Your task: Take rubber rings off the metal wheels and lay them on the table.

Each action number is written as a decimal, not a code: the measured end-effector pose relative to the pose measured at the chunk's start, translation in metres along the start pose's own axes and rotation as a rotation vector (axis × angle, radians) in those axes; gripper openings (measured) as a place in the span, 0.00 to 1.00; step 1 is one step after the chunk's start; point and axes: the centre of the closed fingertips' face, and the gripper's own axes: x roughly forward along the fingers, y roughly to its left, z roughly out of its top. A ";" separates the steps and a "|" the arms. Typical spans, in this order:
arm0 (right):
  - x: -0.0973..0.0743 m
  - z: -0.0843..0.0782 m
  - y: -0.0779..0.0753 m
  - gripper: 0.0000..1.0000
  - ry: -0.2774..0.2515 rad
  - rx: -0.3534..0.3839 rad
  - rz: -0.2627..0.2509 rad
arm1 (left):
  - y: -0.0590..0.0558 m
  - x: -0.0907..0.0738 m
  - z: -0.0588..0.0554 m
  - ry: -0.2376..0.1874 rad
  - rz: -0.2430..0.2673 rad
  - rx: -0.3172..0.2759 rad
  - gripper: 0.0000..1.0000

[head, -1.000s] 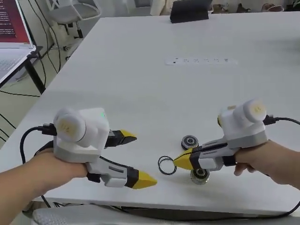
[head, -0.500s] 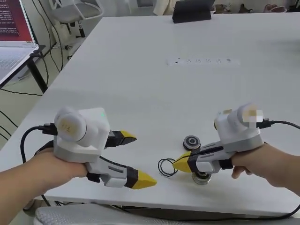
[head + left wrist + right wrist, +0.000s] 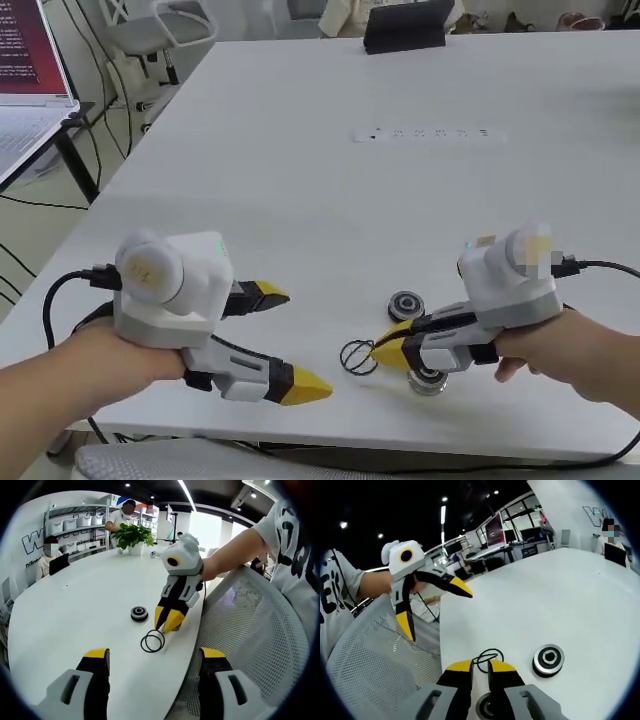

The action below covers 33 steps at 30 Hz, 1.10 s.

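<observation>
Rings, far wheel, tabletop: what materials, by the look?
The rings: thin, black, matte, loops bent out of round, so probably soft rubber. The far wheel: dark outer band round a shiny silver inner ring, likely metal. The table: white, smooth, slight sheen; laminate or paint, cannot tell.

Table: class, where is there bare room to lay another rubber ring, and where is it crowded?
Free: the wide table stretch between the power strip and the far wheel. Crowded: the near edge, where the right gripper, rubber rings and near wheel bunch.
</observation>
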 end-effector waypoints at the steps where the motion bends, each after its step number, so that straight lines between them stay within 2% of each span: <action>1: 0.000 0.000 0.000 0.10 0.001 -0.003 -0.005 | 0.000 0.000 0.000 0.000 0.000 0.001 0.70; 17: -0.013 0.007 -0.005 0.18 -0.030 -0.021 -0.045 | 0.001 -0.003 0.000 -0.001 0.006 -0.001 0.70; 33: -0.039 0.011 -0.016 0.21 -0.068 -0.018 -0.105 | 0.007 0.007 0.013 -0.003 -0.008 0.020 0.68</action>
